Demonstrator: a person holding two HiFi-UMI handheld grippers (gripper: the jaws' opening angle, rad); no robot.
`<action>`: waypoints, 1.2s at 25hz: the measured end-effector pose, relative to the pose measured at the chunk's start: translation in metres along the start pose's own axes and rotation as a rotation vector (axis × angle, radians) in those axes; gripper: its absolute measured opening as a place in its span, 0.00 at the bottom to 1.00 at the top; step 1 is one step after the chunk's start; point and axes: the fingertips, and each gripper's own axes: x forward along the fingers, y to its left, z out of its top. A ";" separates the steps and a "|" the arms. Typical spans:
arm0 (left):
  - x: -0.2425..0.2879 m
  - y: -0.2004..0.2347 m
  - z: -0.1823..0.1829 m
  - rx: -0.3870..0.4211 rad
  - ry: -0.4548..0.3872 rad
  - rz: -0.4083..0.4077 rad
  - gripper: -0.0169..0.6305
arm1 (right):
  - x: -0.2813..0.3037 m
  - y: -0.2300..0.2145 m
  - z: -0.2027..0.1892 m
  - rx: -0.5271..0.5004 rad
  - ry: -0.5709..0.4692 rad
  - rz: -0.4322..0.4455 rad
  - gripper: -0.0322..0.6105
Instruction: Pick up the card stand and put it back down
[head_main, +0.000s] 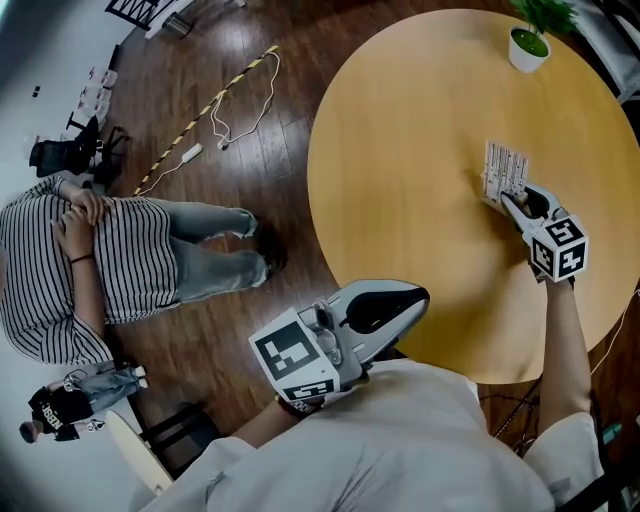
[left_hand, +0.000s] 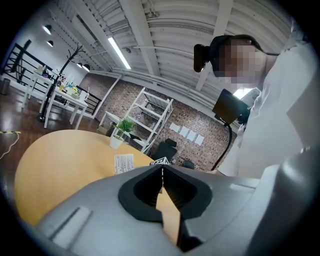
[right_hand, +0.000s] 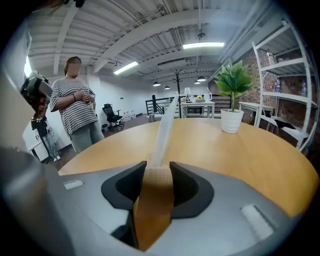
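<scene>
The right gripper (right_hand: 158, 172) has its jaws pressed in on the wooden foot of the card stand (right_hand: 161, 131). The wood fills the gap between them, and a clear panel rises from it toward 12 o'clock in the right gripper view. Gripping low on the foot rather than on the thin panel looks deliberate, since the solid block gives the jaws something firm to hold and keeps the stand upright.

In the head view the right gripper (head_main: 515, 200) reaches in from about 5 o'clock to the card stand (head_main: 503, 170), which is at the 3 o'clock side of the round wooden surface (head_main: 400, 150). No view shows the underside of the foot, so I cannot tell whether it rests on the surface or is just clear of it.

The left gripper (left_hand: 161, 172) is closed on nothing, its tips meeting. It is held back by the person's body at the surface's 6 o'clock rim, probably parked out of the way because one gripper is enough for this lift. Its own view shows the stand and the other gripper's marker cube small, far off across the surface.

A potted plant (head_main: 527, 45) stands near the 1 o'clock rim, well apart from the stand. A person in a striped shirt (head_main: 90, 270) stands on the floor at 9 o'clock. The print on the card is too small to read.
</scene>
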 end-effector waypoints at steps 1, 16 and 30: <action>-0.003 -0.004 0.002 0.000 -0.002 -0.003 0.03 | -0.005 0.005 0.000 0.002 0.002 0.001 0.28; -0.017 -0.016 0.015 0.057 -0.034 -0.034 0.03 | -0.064 0.018 0.035 0.236 -0.237 -0.069 0.27; -0.155 -0.113 -0.007 0.168 -0.129 -0.127 0.03 | -0.280 0.262 0.131 0.242 -0.726 -0.055 0.27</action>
